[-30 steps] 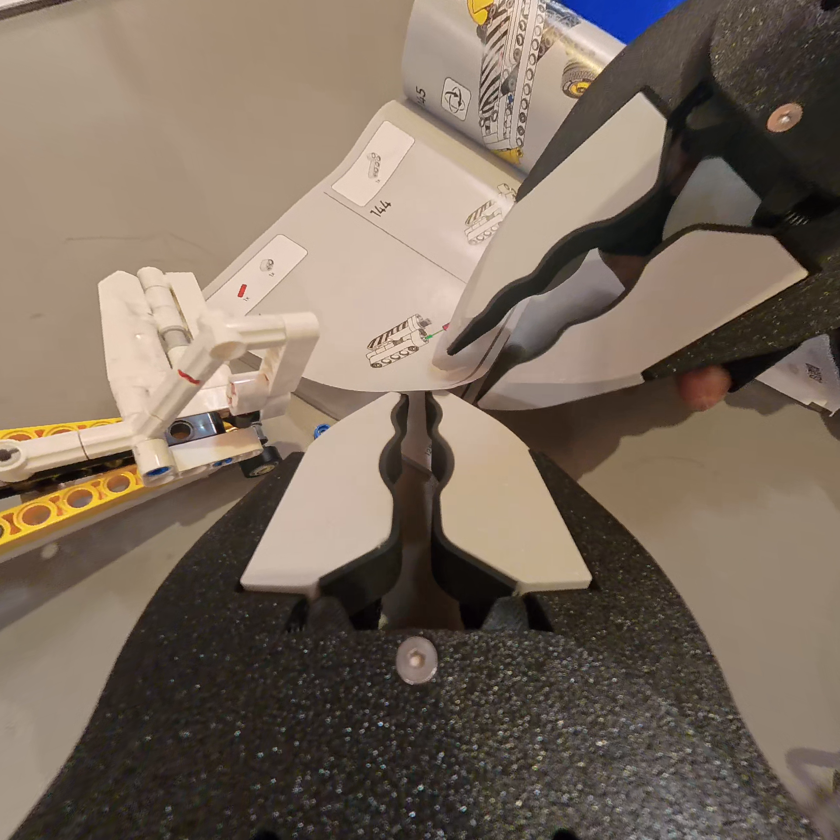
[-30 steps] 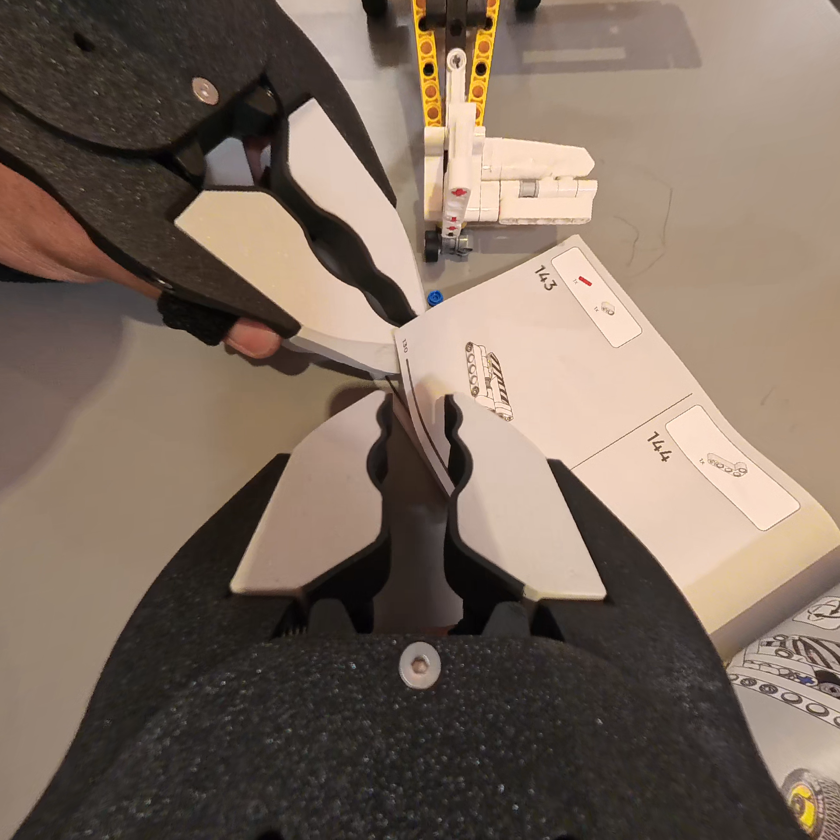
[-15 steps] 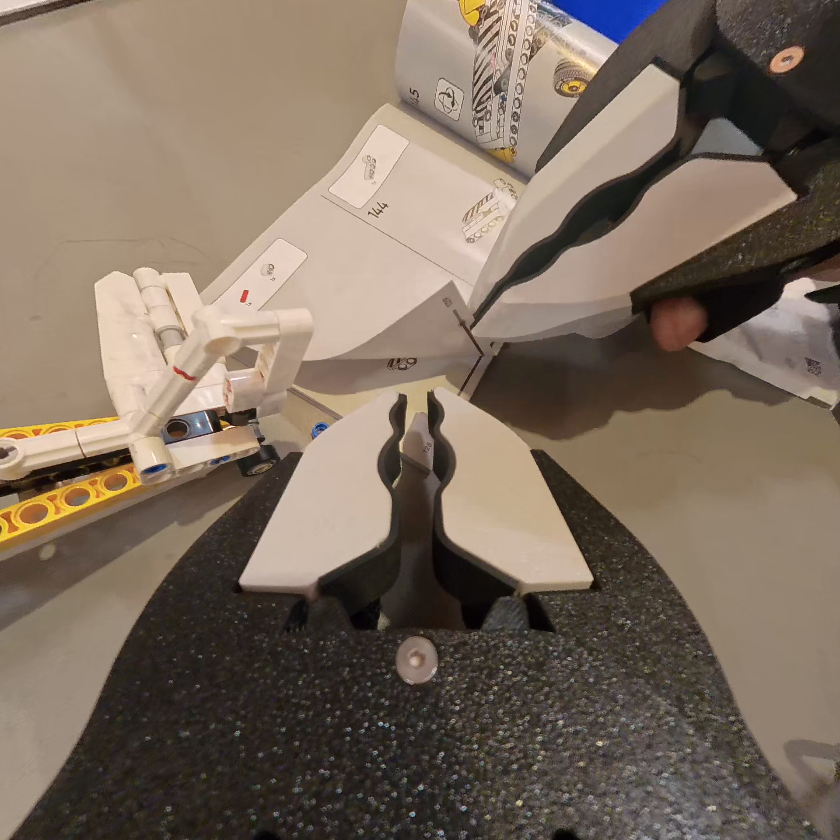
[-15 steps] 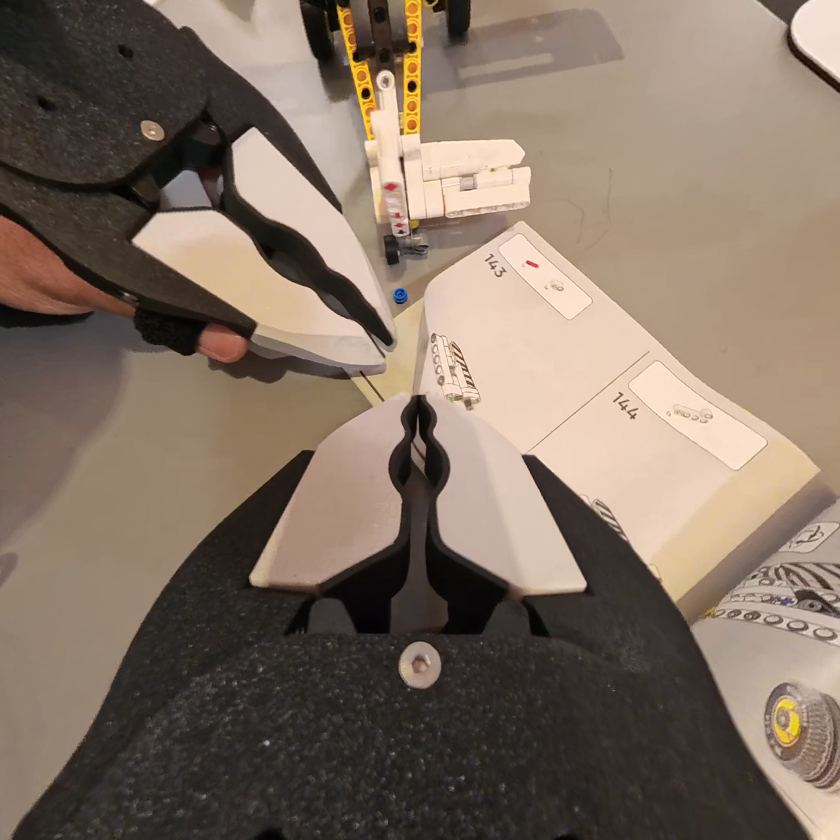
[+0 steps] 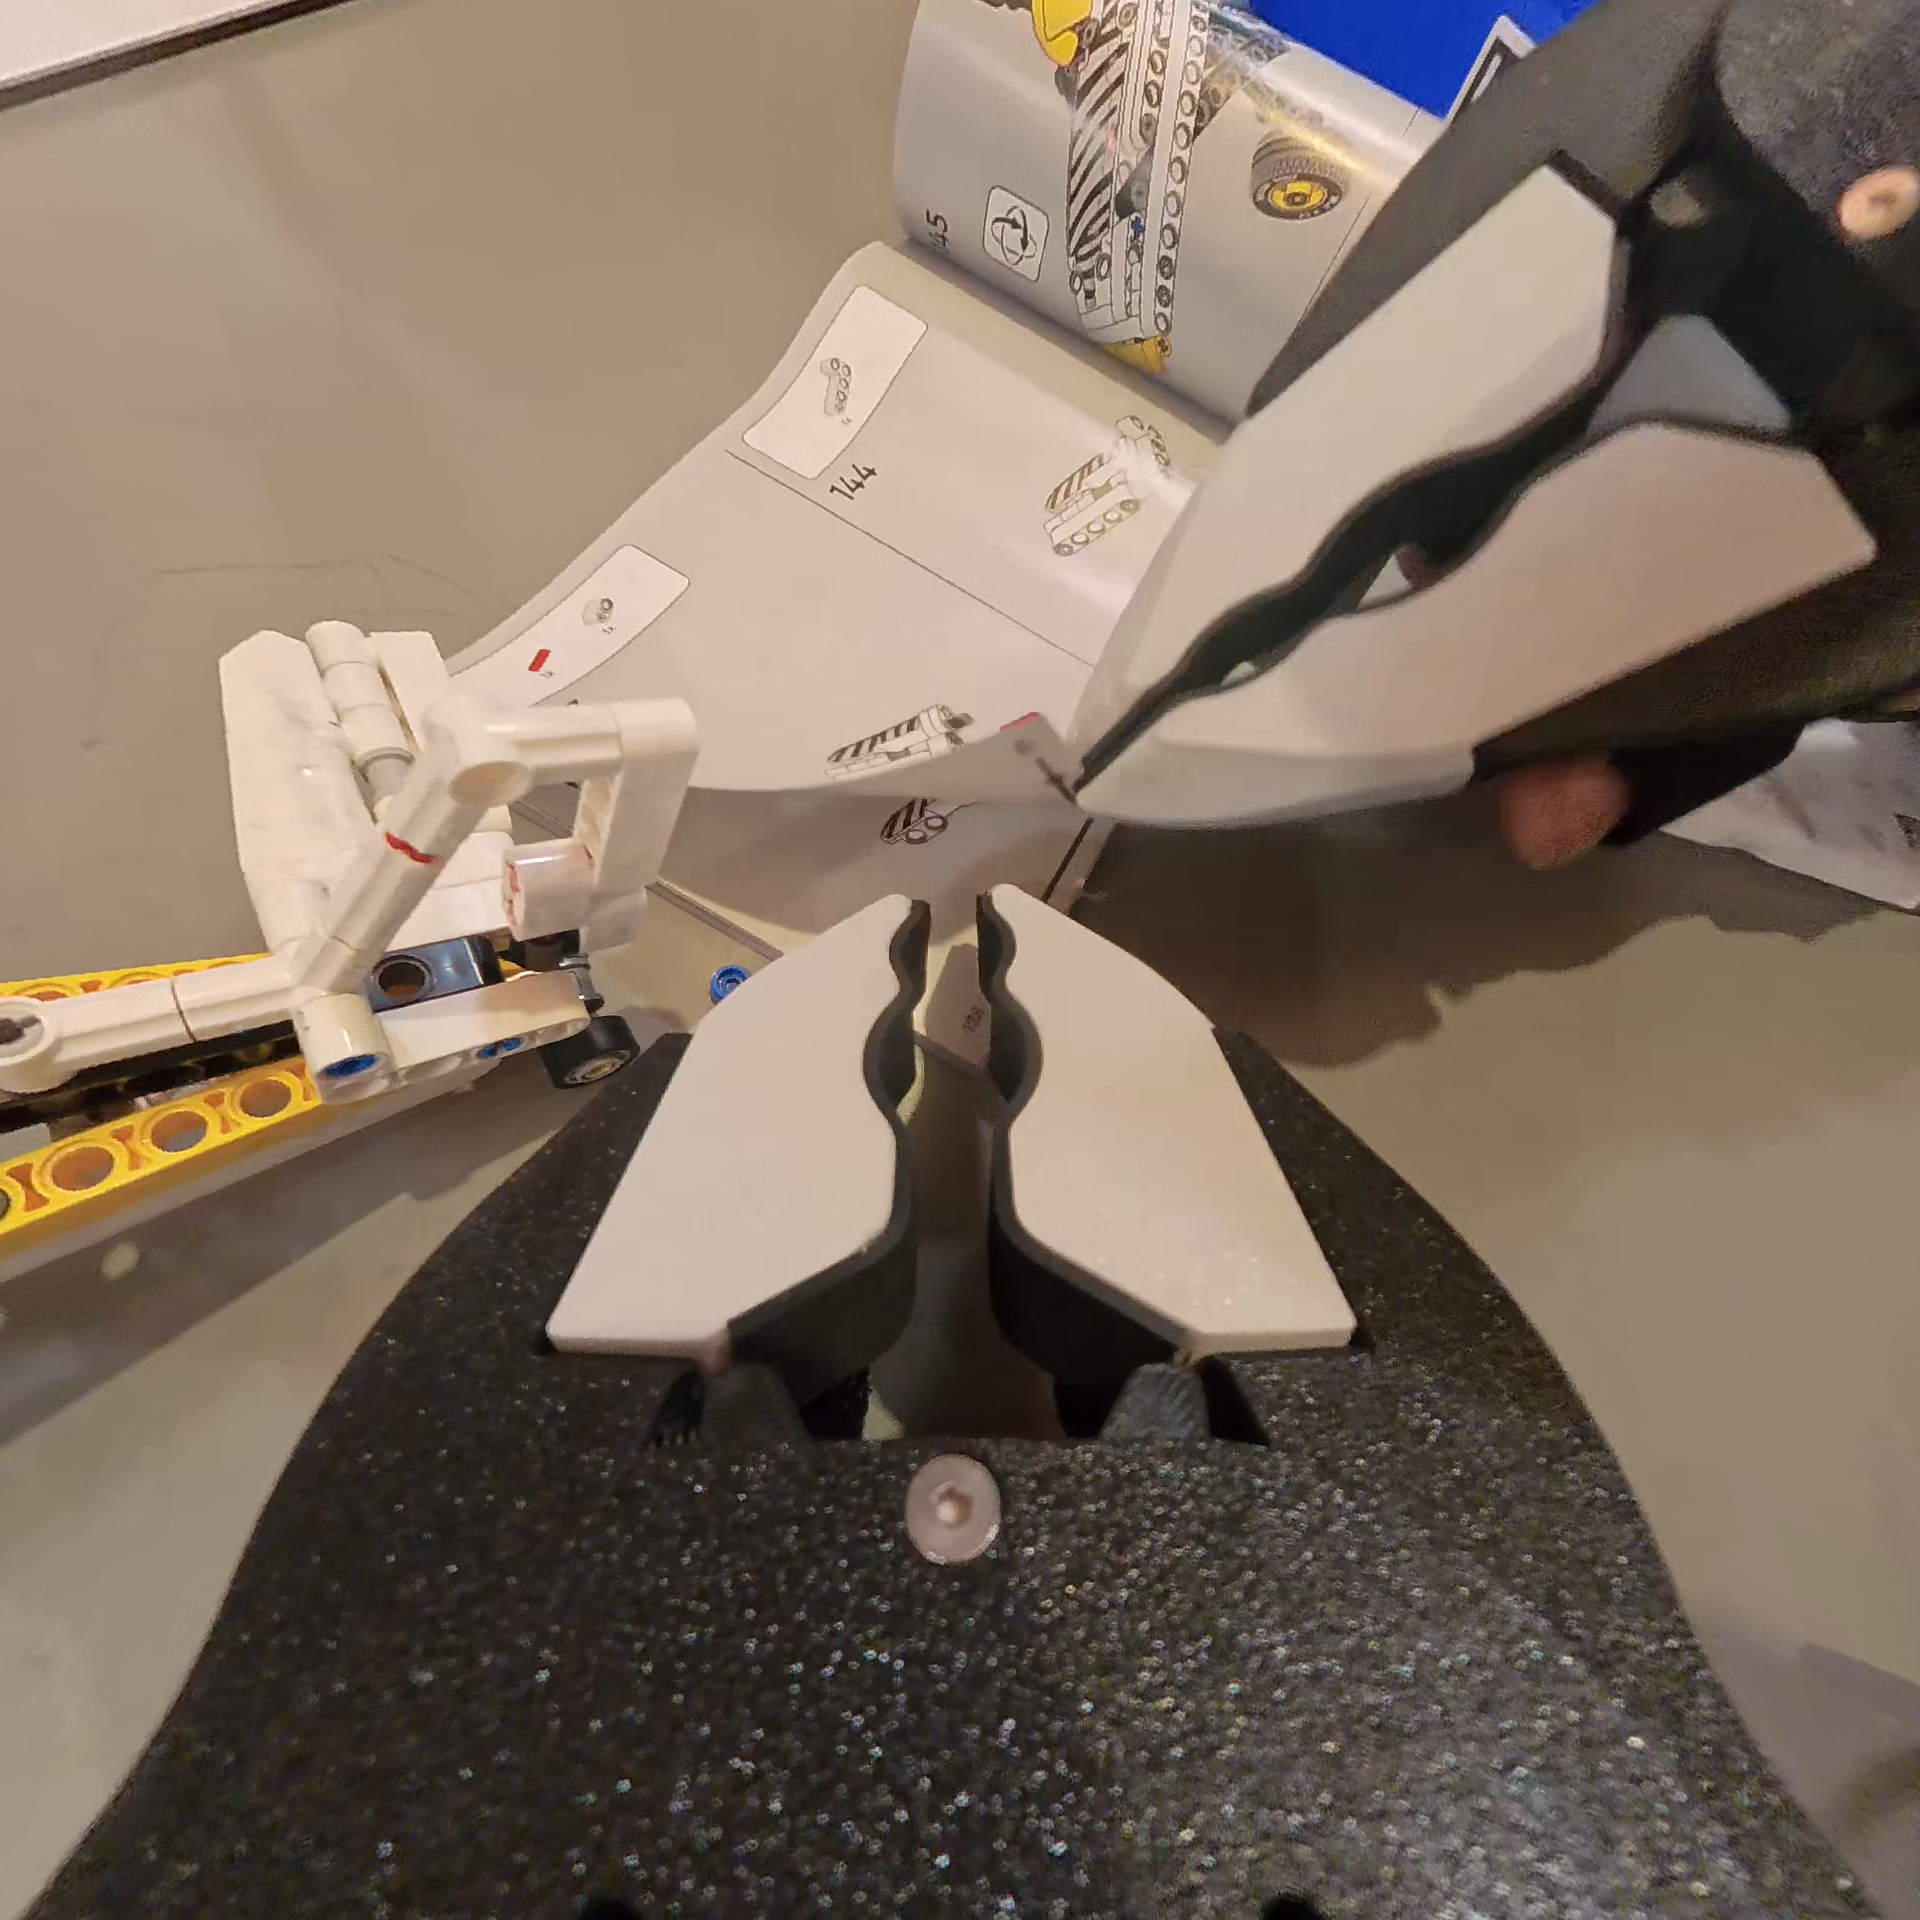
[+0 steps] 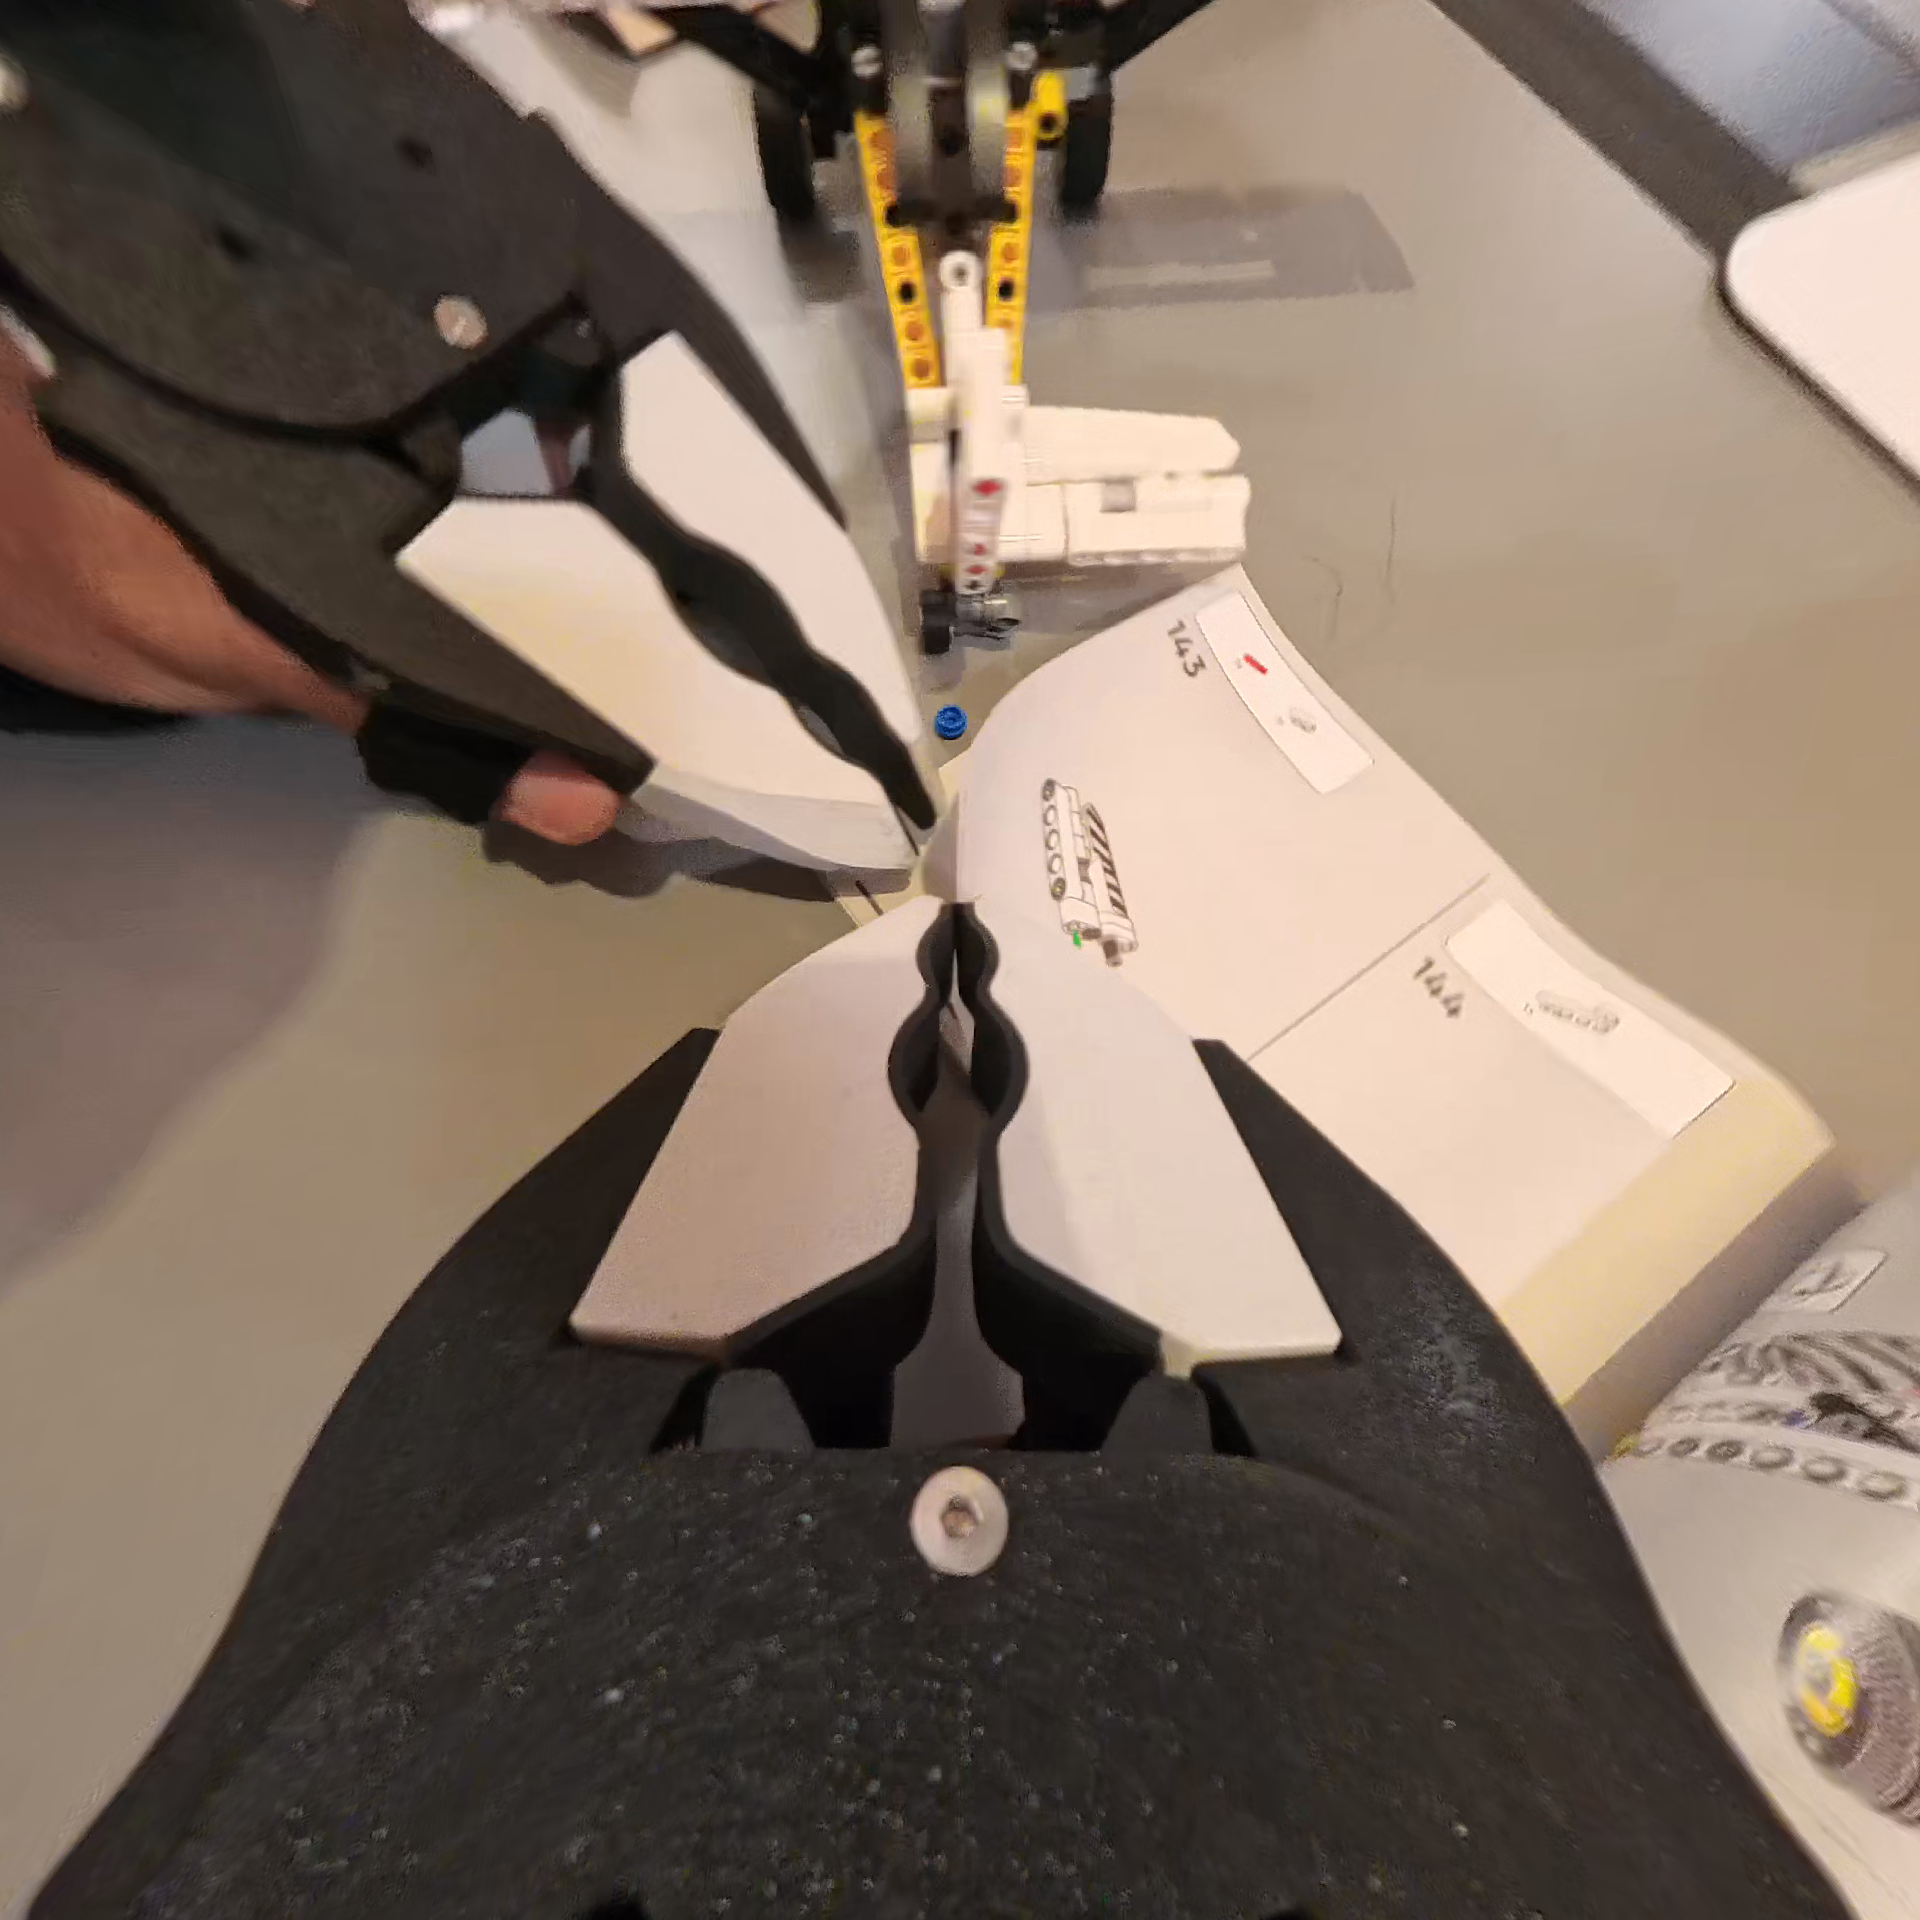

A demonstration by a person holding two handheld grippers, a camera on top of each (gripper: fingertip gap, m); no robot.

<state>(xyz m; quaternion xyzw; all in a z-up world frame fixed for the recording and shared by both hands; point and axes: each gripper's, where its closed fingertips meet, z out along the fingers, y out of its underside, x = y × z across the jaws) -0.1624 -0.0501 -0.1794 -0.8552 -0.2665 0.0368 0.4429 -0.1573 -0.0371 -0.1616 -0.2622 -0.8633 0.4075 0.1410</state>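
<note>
The right hand-held gripper (image 6: 954, 914) pinches the booklet page (image 6: 1195, 831) corner, lifted off the booklet; the left hand-held gripper (image 5: 951, 914) stands narrowly open.

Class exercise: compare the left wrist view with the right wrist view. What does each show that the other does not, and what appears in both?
Only the left wrist view shows a blue box behind the instruction booklet.

Only the right wrist view shows a white tray corner and the brick model's wheeled black chassis.

Both show the grey table, the yellow-and-white brick crane model, a small blue stud, the left gripper slightly open over a lower page corner, and the right gripper shut on a lifted page corner.
</note>
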